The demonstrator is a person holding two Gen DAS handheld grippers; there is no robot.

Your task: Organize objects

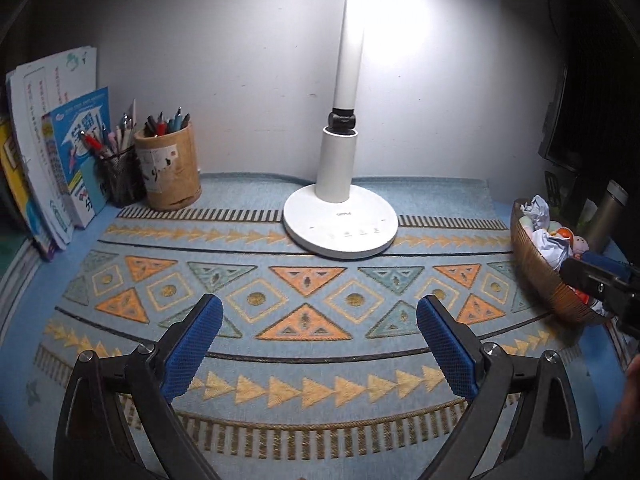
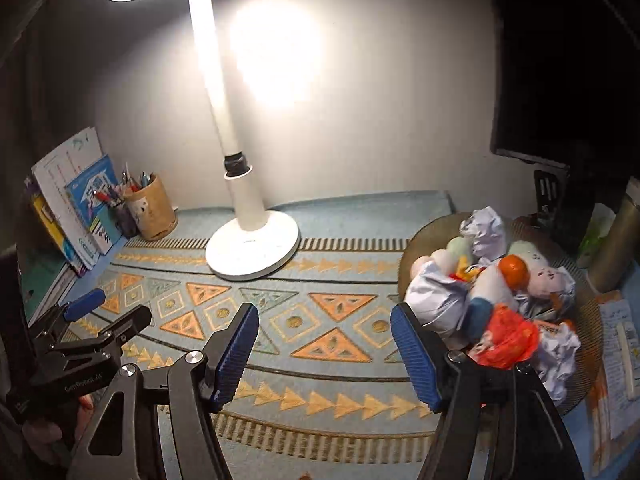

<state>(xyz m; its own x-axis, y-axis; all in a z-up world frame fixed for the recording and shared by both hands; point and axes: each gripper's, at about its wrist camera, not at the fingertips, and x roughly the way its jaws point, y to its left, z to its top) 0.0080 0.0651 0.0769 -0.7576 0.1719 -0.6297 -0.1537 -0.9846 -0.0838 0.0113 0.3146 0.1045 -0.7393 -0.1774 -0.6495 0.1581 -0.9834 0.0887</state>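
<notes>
Here, taking the white desk lamp (image 1: 340, 224) as the landmark, the books (image 1: 52, 160) are leaning upright against the wall far to its left, spines running top to bottom. Just right of them, still left of the lamp, a dark mesh pen cup (image 1: 120, 178) and a tan round pen holder (image 1: 170, 170) are standing side by side and touching, their pens pointing up and fanning slightly outward.

In front of the lamp, over the patterned mat (image 1: 308, 280), the left gripper (image 1: 320, 320) is hovering with its blue pads spread wide and nothing between them.

To the lamp's right, the woven basket (image 2: 588, 320) is sitting on the mat's edge, its long axis running from near to far in the left wrist view, and it is heaped with crumpled paper (image 2: 484, 228), soft toys, an orange ball (image 2: 514, 270) and a red plastic bag (image 2: 506, 340).

The right gripper (image 2: 324, 340) is hanging in front of the lamp, just left of the basket, its fingers apart and gripping nothing.
</notes>
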